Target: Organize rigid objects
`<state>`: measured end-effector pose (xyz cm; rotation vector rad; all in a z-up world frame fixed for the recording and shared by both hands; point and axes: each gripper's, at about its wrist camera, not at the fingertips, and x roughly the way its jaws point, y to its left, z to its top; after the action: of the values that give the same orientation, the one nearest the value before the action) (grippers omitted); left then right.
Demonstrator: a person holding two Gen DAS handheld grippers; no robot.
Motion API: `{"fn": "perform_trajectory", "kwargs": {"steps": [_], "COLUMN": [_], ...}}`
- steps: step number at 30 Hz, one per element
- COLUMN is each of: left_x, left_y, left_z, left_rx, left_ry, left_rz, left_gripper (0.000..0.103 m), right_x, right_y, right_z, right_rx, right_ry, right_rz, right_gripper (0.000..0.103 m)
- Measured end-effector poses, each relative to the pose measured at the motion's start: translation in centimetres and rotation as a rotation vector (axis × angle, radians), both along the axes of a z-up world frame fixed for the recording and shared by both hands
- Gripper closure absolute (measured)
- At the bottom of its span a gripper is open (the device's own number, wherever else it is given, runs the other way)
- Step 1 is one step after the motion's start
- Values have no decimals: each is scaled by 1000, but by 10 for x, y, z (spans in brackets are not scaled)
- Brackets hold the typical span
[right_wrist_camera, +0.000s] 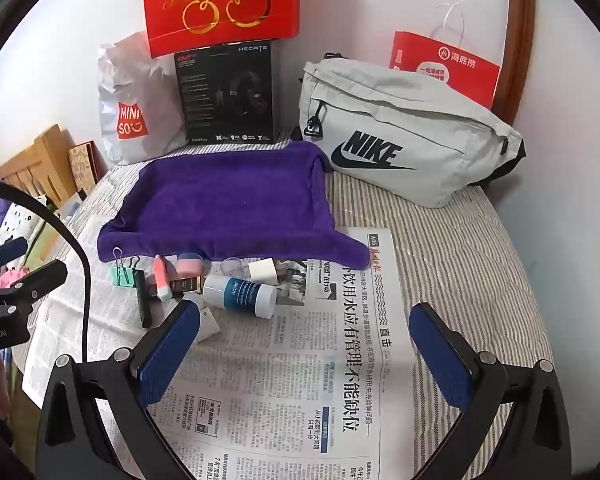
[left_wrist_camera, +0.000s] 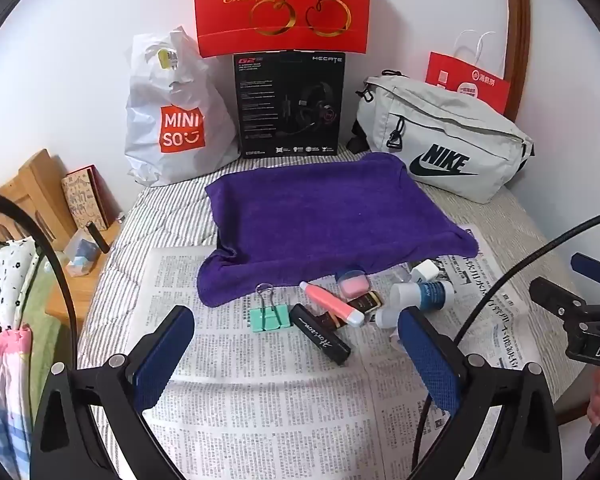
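Both claws, left claw (left_wrist_camera: 296, 344) and right claw (right_wrist_camera: 306, 340), gape empty; better to pick the outlying green binder clip (left_wrist_camera: 269, 317) first, squarely, before the crowded pile.

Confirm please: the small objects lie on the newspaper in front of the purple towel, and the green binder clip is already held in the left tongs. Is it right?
Not quite. The green binder clip is not held: it lies on the newspaper, and the left tongs are open and empty, as the left wrist view shows. The small objects do lie in front of the purple towel.
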<state>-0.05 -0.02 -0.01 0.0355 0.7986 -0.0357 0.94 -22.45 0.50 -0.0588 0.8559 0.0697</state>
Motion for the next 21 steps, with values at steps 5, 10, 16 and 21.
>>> {"fn": "perform_trajectory", "kwargs": {"steps": [5, 10, 16, 21], "left_x": [0, -4, -6, -7], "left_y": [1, -3, -2, 0], "left_z": [0, 2, 4, 3], "left_rx": [18, 25, 18, 19], "left_ry": [0, -2, -10, -13], "left_rz": [8, 5, 7, 11], "left_gripper": [0, 0, 0, 0], "right_x": [-2, -2, -3, -4], "right_y": [1, 1, 5, 4], "right_z": [2, 7, 6, 6], "right_rx": [-9, 1, 3, 6], "right_ry": [-5, -10, -8, -8], "right_rz": [11, 6, 5, 7], "right_gripper": [0, 0, 0, 0]}}
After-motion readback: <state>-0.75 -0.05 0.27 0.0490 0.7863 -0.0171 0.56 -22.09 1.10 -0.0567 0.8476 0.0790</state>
